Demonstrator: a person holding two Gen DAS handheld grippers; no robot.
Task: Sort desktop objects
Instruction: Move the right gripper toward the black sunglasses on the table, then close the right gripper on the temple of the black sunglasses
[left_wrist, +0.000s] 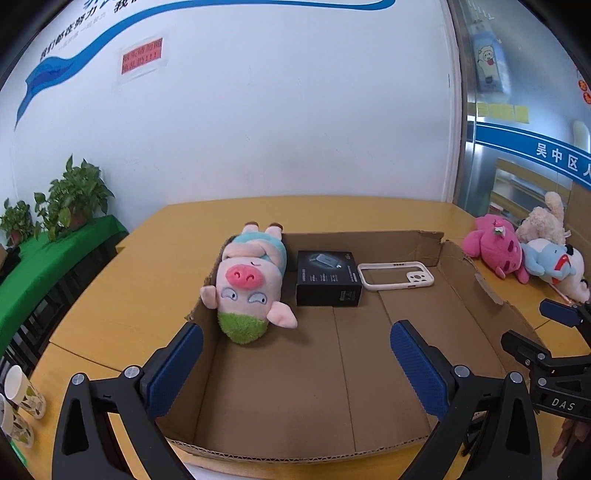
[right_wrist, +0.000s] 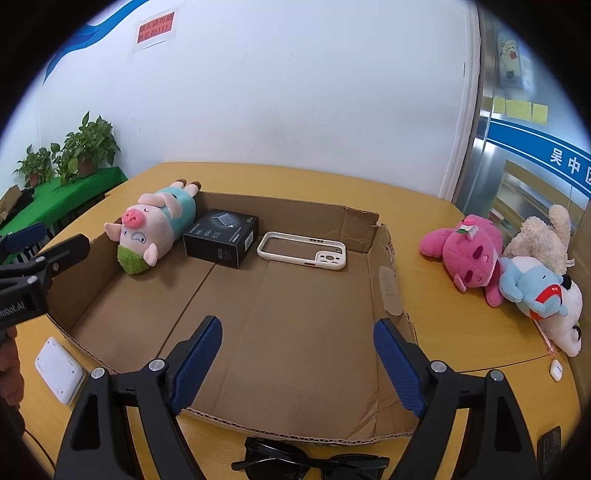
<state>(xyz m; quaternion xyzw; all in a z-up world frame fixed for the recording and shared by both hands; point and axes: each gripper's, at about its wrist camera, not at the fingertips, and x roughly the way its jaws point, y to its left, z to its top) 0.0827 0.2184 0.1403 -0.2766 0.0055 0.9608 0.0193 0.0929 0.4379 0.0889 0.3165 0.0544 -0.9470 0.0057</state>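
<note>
Two hand-held grippers hover side by side over the near edge of a shallow cardboard tray on a yellow wooden table. The left gripper has its blue-padded fingers spread wide apart, holding nothing; the right gripper is likewise spread wide and empty.

Nearest the right gripper, just below its fingers and outside the tray's front rim, lies a pair of black sunglasses. To that gripper's near left, a small white flat device rests on the table beside the tray's corner; to its near right, a small white case sits close to the table edge. Paper cups stand at the left gripper's near left.

Beyond both grippers, across the bare tray floor, three items line the tray's far side. A pig plush in a teal shirt lies on its back ahead and to the left, leaning against the tray's left wall. A black box sits just beside it, straight ahead. A white phone case lies flat just right of the box.

Farther to the right, outside the tray, a pink plush, a blue plush and a cream plush are piled together on the table. Far off to the left, potted plants stand on a green-covered shelf by the white wall.
</note>
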